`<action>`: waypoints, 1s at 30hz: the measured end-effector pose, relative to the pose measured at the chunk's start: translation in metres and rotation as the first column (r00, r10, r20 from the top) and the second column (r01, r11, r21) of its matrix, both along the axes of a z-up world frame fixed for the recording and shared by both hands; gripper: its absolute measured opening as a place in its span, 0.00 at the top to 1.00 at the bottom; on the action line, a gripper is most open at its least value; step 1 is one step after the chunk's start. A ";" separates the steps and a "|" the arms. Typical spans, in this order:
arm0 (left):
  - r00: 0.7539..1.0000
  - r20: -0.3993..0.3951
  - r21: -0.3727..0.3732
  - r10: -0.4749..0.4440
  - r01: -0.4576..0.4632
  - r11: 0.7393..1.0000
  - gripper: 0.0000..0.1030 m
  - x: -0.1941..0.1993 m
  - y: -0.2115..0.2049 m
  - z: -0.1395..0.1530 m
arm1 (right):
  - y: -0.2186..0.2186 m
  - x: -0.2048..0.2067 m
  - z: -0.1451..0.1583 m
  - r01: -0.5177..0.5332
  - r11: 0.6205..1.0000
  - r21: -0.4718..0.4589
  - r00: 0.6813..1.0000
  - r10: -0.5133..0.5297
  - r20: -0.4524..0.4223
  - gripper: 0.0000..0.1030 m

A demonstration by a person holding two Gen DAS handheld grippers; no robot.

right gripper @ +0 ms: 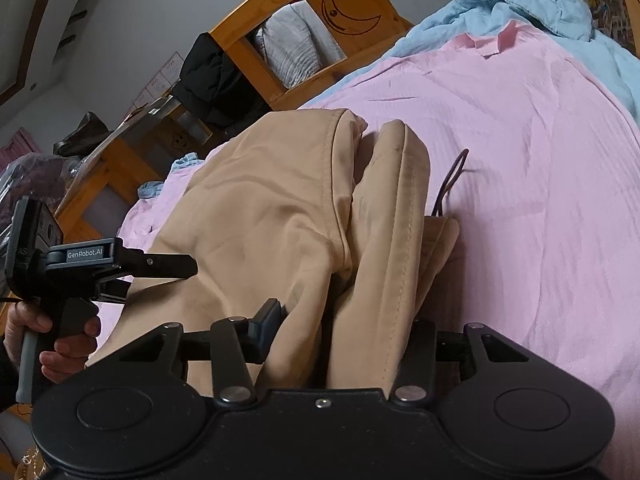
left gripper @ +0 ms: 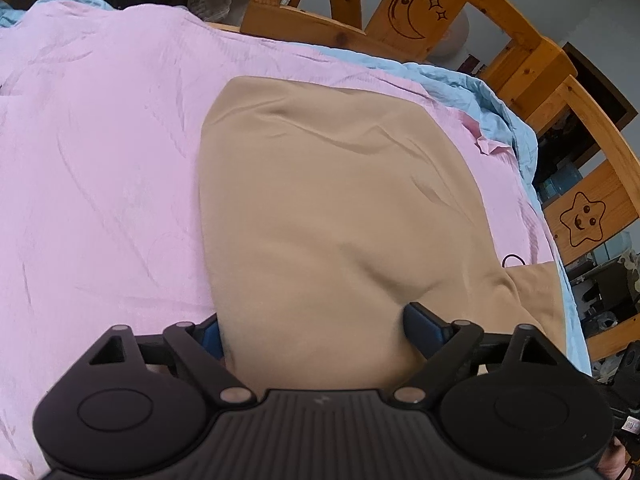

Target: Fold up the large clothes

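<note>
A tan garment lies partly folded on a pink sheet. In the left wrist view my left gripper has its jaws wide apart around the garment's near edge, with cloth bunched between the blue pads. In the right wrist view my right gripper also stands open astride thick tan folds; its right finger is hidden by cloth. The left gripper shows at the left of the right wrist view, at the garment's edge, held by a hand.
A wooden bed rail with moon and star carvings runs along the far side. A light blue blanket lies under the pink sheet. A dark cord loop lies beside the garment. Dark clothes hang on the rail.
</note>
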State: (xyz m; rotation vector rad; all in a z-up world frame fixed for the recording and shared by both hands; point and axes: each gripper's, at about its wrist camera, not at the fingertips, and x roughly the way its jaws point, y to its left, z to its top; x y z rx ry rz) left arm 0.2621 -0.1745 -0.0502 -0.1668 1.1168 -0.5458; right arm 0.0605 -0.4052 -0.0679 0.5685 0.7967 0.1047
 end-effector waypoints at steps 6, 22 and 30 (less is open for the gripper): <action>0.999 0.050 0.020 -0.008 0.007 1.000 0.27 -0.008 -0.004 0.009 | 0.001 0.000 0.000 -0.007 1.000 0.007 1.000 0.007 0.015 0.72; 0.964 0.266 0.058 0.000 -0.017 0.998 0.48 -0.015 0.042 0.086 | 0.090 0.010 0.076 -0.105 0.977 -0.187 0.931 0.163 0.326 0.92; 0.958 0.272 0.115 0.091 -0.126 0.985 0.45 0.016 0.099 0.078 | 0.160 0.058 0.075 -0.079 0.982 -0.170 0.927 0.135 0.350 0.92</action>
